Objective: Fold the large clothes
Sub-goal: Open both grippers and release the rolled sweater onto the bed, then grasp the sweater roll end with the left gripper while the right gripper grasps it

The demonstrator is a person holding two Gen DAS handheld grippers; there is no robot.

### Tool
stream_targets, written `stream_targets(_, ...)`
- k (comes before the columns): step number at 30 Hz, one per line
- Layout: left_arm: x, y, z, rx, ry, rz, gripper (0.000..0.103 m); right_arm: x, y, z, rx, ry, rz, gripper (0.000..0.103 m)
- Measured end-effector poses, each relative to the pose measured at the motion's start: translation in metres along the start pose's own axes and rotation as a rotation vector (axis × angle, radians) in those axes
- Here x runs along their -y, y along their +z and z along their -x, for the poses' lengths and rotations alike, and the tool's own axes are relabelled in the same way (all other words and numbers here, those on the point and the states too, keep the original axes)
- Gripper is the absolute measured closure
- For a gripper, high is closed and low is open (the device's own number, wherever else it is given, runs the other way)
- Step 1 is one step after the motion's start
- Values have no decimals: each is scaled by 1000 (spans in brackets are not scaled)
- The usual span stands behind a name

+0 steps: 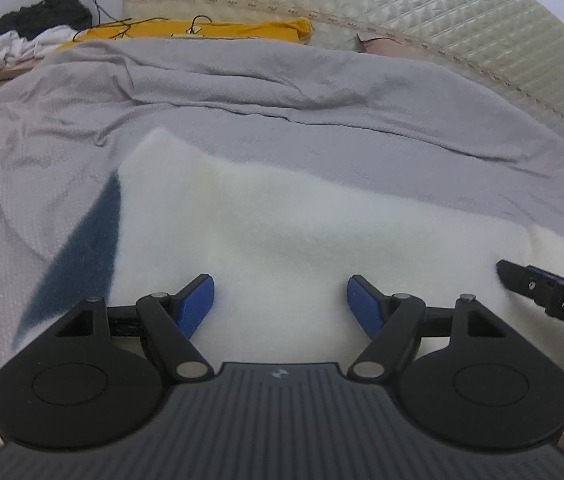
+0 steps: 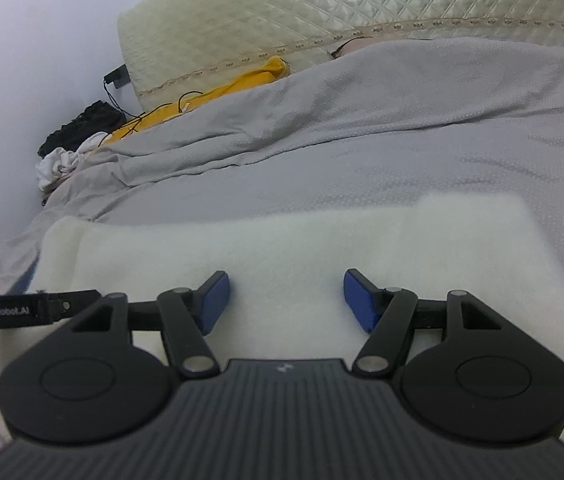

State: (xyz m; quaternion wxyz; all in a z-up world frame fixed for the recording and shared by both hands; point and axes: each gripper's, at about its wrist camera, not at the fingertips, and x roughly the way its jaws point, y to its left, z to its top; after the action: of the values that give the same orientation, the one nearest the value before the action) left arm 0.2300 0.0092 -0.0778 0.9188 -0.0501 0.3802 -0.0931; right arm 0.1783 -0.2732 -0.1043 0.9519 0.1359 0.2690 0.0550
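Note:
A fluffy white garment (image 1: 282,232) with a dark blue stripe (image 1: 81,248) at its left edge lies folded on the grey bed cover (image 1: 241,92). It also shows in the right wrist view (image 2: 282,240), as a flat white band. My left gripper (image 1: 280,300) is open and empty just above the garment's near part. My right gripper (image 2: 286,298) is open and empty over the garment too. The right gripper's arm (image 1: 550,292) shows at the right edge of the left wrist view, and the left gripper's arm (image 2: 29,310) at the left edge of the right wrist view.
A quilted cream headboard (image 1: 442,20) stands behind the bed. A yellow cloth (image 1: 201,30) with black cables lies at the bed's far edge. A pile of black and white clothes (image 1: 29,36) sits at the far left by the wall.

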Motion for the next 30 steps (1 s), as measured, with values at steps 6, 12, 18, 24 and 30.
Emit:
stream_targets(6, -3, -8, 20, 10, -28, 39, 25, -3, -4, 12, 1, -6, -19, 38)
stream_targets(12, -4, -22, 56, 44, -24, 59, 25, -11, -11, 35, 5, -23, -22, 38)
stream_targets(18, -3, -38, 84, 52, -22, 100, 25, -10, -17, 74, 8, -11, -134, 37)
stream_targets(24, 7, -52, 105, 52, -30, 85, 25, -16, -32, 97, -60, 51, -227, 34)
stream_targets(30, 4, -61, 112, 32, -56, 134, 25, -9, -53, 87, -182, 180, -416, 11)
